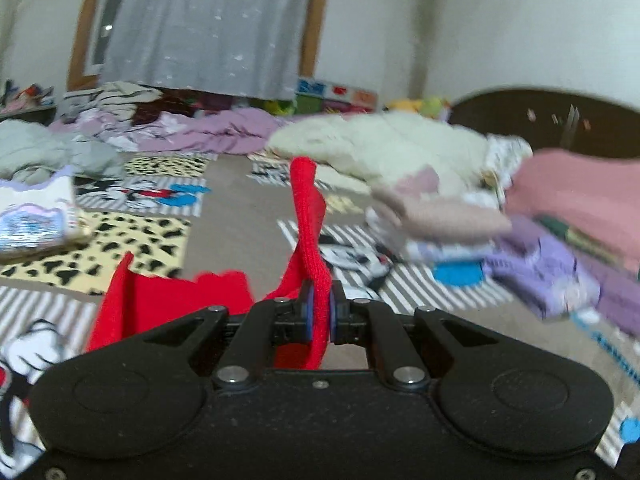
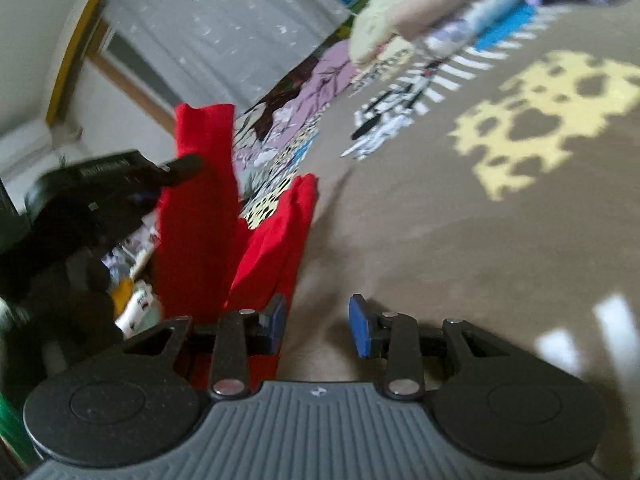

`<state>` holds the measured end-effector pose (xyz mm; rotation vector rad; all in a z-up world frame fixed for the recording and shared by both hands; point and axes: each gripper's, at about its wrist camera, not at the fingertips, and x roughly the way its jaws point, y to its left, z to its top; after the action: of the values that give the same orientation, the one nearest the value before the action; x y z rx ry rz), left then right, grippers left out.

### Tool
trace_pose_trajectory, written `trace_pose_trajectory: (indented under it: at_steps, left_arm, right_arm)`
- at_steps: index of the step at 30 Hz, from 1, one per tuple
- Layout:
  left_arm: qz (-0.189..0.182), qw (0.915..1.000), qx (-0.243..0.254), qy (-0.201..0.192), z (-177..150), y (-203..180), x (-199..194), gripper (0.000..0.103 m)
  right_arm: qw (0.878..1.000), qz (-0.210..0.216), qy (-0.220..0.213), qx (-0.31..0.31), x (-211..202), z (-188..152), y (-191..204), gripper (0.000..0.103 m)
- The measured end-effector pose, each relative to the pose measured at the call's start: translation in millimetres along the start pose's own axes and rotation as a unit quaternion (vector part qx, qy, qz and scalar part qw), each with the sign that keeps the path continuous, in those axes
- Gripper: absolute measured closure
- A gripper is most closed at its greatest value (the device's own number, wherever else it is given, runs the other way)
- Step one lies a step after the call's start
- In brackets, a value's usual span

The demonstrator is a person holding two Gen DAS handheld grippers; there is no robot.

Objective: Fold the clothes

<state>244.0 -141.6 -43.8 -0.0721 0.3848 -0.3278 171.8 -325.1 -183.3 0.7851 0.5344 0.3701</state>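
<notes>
A: Where is the red garment (image 1: 308, 216) seen, relative to the left tool (image 1: 318, 312)?

B: A ribbed strip of it is pinched between the two blue pads (image 1: 306, 312) at lower centre of the left view. From there the strip rises upright toward mid-frame. More red cloth hangs to the lower left of the tool, above the patterned bedspread (image 1: 132, 236).

A: And the right tool (image 2: 317, 330)?

B: It is seen spread wide at the bottom of the right view, nothing being held. Bare brown bedspread (image 2: 440, 240) shows through the gap. The garment (image 2: 200, 200) lies to the upper left of it, its lower fold passing just behind the left pad (image 2: 276, 316); whether cloth and pad touch cannot be told.

A: Is the other tool visible there?

B: Yes, blurred, at middle left of the right view (image 2: 176, 170), meeting the upper part of the red cloth.

A: What else is seen?

B: In the left view, piled clothes (image 1: 460, 208) lie at right, a cream blanket (image 1: 384, 144) at centre, and a grey curtain (image 1: 212, 24) hangs at the top. Both views are blurred.
</notes>
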Motion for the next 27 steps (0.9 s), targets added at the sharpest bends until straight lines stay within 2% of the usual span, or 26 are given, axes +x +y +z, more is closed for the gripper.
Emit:
trace_pose_trajectory:
  at_steps: [4, 9, 14, 19, 22, 27]
  left_arm:
    - [0.003, 0.9994, 0.026, 0.022, -18, -23, 18, 0.099]
    - [0.011, 0.9975, 0.037, 0.060, -39, -34, 40, 0.099]
    - [0.012, 0.9963, 0.043, 0.074, -48, -38, 45, 0.099]
    - [-0.009, 0.9969, 0.028, 0.073, -35, -27, 39, 0.099]
    - [-0.036, 0.9962, 0.011, 0.078, -15, -10, 35, 0.099]
    - [-0.081, 0.9906, -0.020, 0.108, 26, 32, 39, 0.099]
  right_arm:
    - [0.999, 0.004, -0.010, 0.032, -11, 5, -16, 0.066]
    - [0.998, 0.006, -0.022, 0.055, -19, 9, -30, 0.068]
    - [0.998, 0.008, -0.026, 0.053, -17, 10, -32, 0.066]
    - [1.000, 0.014, -0.024, 0.012, -9, 10, -15, 0.066]
    - [0.999, 0.020, -0.019, -0.030, -5, 8, 1, 0.066]
    - [0.993, 0.034, -0.007, -0.114, 2, -1, 33, 0.065]
